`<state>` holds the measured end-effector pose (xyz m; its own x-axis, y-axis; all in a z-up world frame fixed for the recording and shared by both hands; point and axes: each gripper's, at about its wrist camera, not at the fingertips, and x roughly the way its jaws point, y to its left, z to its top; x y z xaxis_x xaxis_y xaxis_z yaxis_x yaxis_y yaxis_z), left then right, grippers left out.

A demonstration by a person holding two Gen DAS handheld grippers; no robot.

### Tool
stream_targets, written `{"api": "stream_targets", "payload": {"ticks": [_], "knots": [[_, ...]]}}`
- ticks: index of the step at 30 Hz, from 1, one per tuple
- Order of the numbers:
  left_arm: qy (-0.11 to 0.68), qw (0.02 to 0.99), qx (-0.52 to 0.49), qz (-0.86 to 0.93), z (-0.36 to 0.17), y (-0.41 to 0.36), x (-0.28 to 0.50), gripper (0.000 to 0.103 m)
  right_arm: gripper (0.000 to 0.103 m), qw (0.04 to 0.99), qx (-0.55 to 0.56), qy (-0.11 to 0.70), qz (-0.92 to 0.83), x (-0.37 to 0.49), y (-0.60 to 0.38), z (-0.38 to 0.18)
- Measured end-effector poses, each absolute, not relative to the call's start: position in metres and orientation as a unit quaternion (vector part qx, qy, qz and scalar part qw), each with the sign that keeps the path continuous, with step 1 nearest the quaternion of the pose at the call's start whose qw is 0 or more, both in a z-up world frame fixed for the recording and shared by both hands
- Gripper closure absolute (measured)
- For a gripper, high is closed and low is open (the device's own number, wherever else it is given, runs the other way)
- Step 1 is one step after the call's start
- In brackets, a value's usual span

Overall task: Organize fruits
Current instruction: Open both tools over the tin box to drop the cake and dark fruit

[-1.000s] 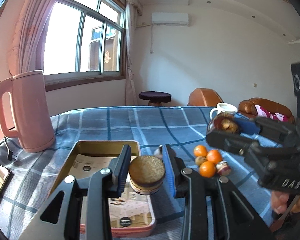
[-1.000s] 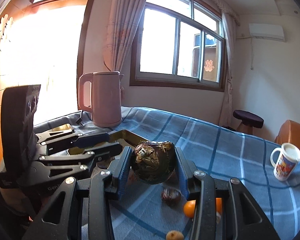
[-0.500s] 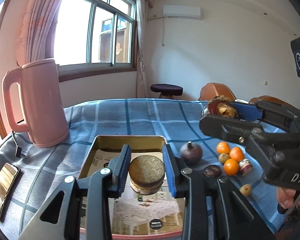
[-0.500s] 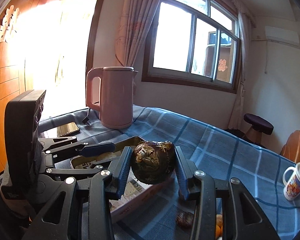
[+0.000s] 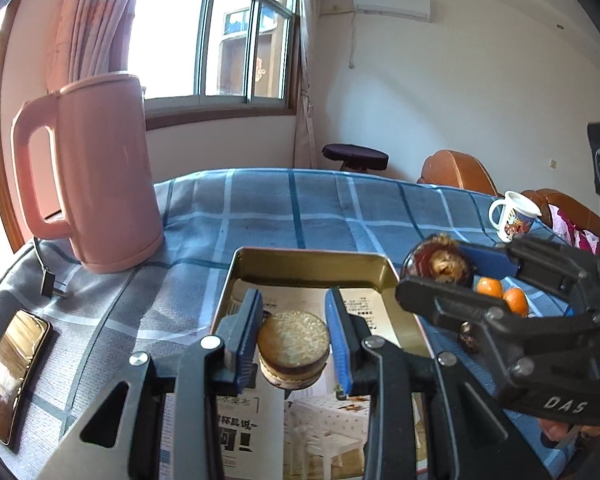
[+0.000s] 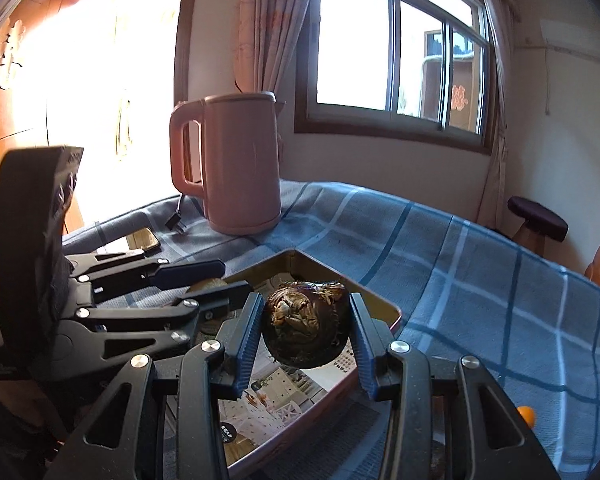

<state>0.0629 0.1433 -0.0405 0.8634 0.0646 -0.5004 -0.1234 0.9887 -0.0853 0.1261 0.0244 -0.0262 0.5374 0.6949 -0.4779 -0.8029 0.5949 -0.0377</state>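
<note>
surface (image 5: 308,208) under blue plaid cloth. pink kettle (image 5: 96,196) upright at far left, plug lying beside it. gold tin tray (image 5: 312,264) lined with printed paper, near centre. left gripper (image 5: 294,336) over the tray, clamped on a flat round brown fruit (image 5: 293,340), held clear of the paper. right gripper (image 6: 302,330) above the tray's right part, clamped on a dark wrinkled fruit (image 6: 305,326). phone (image 5: 10,368) at left edge. mug (image 5: 514,216) far right. two oranges (image 5: 500,294) on the cloth right of tray.
</note>
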Motion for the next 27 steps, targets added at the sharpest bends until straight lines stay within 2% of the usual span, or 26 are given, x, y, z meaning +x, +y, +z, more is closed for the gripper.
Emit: {"api": "stream_targets", "payload": {"ticks": [27], "knots": [[0.32,0.944,-0.052,0.065,-0.06,0.155,0.087,0.069,0.059,0.848,-0.141,0.287,0.422,0.148,0.051,-0.068]]}}
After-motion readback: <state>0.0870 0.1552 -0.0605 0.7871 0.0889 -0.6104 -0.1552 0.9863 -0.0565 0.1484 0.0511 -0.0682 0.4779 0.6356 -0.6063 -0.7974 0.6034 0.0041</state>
